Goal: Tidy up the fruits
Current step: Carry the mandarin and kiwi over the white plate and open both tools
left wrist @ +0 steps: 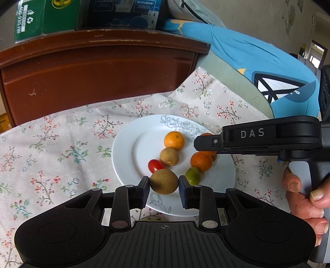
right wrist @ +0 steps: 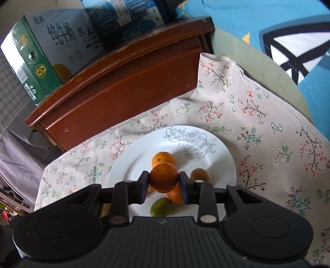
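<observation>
A white plate (left wrist: 127,156) with a grey rose drawing lies on a floral cloth. On it are an orange (left wrist: 174,140), a brown round fruit (left wrist: 169,156), a red cherry tomato (left wrist: 155,165), another orange (left wrist: 201,161) and a green lime (left wrist: 192,175). My left gripper (left wrist: 164,182) is shut on a brown round fruit (left wrist: 164,181) over the plate's near rim. My right gripper (right wrist: 164,181) is shut on an orange (right wrist: 164,180) above the plate (right wrist: 216,162); it also shows in the left wrist view (left wrist: 204,144), reaching in from the right.
A dark wooden cabinet (left wrist: 92,72) stands behind the cloth, with a green carton (right wrist: 41,55) and a blue box (right wrist: 127,18) on top. Blue fabric (left wrist: 257,61) lies at the right. The floral cloth (left wrist: 51,144) spreads left of the plate.
</observation>
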`<action>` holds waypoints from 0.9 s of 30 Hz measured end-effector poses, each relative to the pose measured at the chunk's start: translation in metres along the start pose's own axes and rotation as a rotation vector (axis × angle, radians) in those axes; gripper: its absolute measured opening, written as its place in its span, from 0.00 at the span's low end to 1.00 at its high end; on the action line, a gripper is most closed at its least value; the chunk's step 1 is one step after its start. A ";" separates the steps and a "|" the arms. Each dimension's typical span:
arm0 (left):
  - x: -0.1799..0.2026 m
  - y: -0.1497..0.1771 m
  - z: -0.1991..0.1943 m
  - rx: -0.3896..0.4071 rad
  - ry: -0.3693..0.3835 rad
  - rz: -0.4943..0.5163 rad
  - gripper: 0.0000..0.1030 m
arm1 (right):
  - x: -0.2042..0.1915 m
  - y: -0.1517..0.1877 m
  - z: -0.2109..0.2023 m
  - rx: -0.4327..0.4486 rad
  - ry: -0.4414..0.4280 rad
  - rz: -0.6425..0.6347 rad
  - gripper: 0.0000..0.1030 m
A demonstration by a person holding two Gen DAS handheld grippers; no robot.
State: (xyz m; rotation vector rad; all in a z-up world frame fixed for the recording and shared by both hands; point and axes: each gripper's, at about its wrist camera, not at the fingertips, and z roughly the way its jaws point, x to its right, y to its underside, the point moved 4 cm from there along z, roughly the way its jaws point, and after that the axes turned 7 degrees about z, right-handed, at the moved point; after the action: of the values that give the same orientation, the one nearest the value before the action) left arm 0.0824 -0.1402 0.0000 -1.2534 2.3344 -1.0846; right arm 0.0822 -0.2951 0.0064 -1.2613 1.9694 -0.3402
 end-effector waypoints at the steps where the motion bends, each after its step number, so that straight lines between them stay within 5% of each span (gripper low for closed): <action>1: 0.001 0.000 0.001 0.002 -0.005 0.002 0.28 | 0.001 0.000 0.001 -0.003 0.000 0.005 0.34; 4: 0.004 -0.001 0.002 0.001 -0.008 0.010 0.30 | 0.002 -0.001 0.001 0.007 -0.001 0.016 0.34; 8: 0.005 -0.006 -0.008 0.026 -0.038 0.001 0.60 | 0.002 -0.003 -0.003 0.018 -0.010 0.026 0.34; 14: -0.004 -0.014 -0.032 0.038 -0.103 -0.002 0.74 | 0.000 -0.008 -0.010 0.040 -0.020 0.033 0.36; 27: -0.030 -0.006 -0.082 -0.001 -0.204 -0.025 0.75 | -0.013 0.013 -0.026 0.012 -0.056 -0.004 0.41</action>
State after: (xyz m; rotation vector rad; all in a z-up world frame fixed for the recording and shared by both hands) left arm 0.0584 -0.0778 0.0569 -1.3297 2.1730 -0.9166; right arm 0.0576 -0.2825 0.0226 -1.2538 1.9156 -0.3151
